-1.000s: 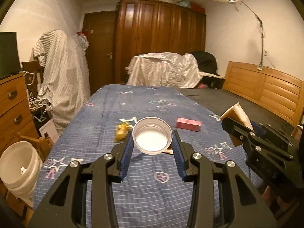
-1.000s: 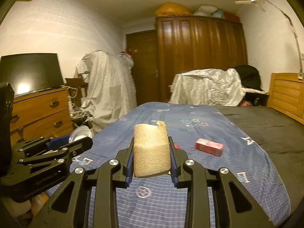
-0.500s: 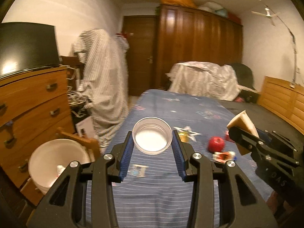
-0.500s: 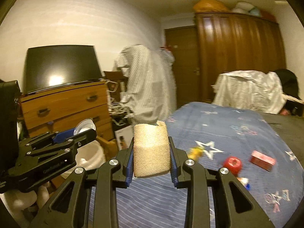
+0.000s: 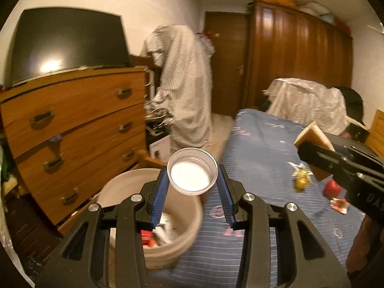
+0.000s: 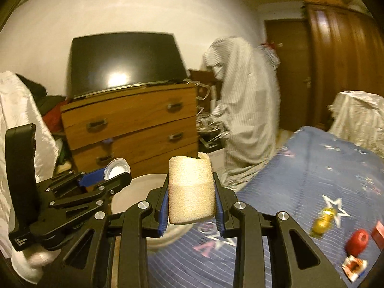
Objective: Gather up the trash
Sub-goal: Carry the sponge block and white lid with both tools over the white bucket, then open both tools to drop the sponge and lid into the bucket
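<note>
My left gripper point(image 5: 192, 187) is shut on a round white lid point(image 5: 192, 177) and holds it over the near rim of a white bucket point(image 5: 177, 244) that stands by the bed and has trash in it. My right gripper point(image 6: 190, 201) is shut on a tan sponge point(image 6: 190, 192), just right of the bucket point(image 6: 134, 192). The left gripper point(image 6: 112, 175) and the lid point(image 6: 116, 171) show at the left of the right wrist view. The sponge point(image 5: 314, 135) shows at the right of the left wrist view.
On the blue bedspread point(image 5: 264, 148) lie a yellow wrapper point(image 5: 301, 182), a red round item point(image 5: 332, 188) and a small red-white wrapper point(image 5: 338, 204). A wooden dresser point(image 5: 72, 129) with a TV point(image 5: 64, 43) stands left of the bucket. A striped cloth point(image 5: 184, 91) hangs behind.
Both grippers have swung left from over the bed toward the dresser side. The bucket has come under and in front of them. Each still holds its item.
</note>
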Available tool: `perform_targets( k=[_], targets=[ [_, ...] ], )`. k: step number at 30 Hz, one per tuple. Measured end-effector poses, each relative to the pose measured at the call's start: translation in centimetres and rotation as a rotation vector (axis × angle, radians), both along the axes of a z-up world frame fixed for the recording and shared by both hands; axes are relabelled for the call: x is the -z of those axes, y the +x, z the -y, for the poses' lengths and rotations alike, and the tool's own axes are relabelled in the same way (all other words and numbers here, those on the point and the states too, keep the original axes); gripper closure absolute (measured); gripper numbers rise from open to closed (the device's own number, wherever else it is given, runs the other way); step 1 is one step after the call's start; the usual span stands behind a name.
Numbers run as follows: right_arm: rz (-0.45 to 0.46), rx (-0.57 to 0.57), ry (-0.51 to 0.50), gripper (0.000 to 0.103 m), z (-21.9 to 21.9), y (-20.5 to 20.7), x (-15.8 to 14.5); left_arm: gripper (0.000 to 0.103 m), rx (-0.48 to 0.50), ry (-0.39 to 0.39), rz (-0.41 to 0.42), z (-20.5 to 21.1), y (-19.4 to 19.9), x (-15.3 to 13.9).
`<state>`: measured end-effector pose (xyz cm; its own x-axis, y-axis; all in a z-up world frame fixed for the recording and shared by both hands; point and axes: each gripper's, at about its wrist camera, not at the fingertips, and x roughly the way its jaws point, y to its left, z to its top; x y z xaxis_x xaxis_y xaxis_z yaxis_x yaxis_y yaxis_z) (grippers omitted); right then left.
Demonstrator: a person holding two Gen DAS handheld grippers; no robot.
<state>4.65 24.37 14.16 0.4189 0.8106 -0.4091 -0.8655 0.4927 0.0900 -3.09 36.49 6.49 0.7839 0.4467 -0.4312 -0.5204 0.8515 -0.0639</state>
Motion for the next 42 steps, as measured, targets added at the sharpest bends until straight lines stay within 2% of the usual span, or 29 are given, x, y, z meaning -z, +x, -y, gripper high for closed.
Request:
perform_targets(
  k=[9,16,22,28,35,42],
  targets=[
    [-0.105,-0.142,-0.167,0.071,-13.7,3.2,1.8,0.064,-0.061,-0.079,-0.083,-7.0,-0.2,1.7],
    [-0.183,-0.194,-0.306,0.071,-21.1,5.4,5.2,0.064,-0.055,-0.149,-0.162,-11.6,1.4,3.0],
    [-0.271,-0.231,-0.405,0.071,-24.8,7.0,8.3,0.064,-0.037,-0.210,-0.244,-14.5,3.0,5.0],
    [-0.292,-0.244,-0.478,0.071,-26.5,8.7,10.3,0.064,-0.037,-0.247,-0.312,-16.9,3.8,7.2],
    [-0.309,-0.239,-0.498,0.071,-26.5,10.6,11.5,0.064,-0.050,-0.266,-0.331,-18.2,3.7,8.6],
    [-0.318,-0.245,-0.496,0.070,-26.6,10.9,12.1,0.064,-0.048,-0.263,-0.333,-18.5,4.2,8.7]
  ],
)
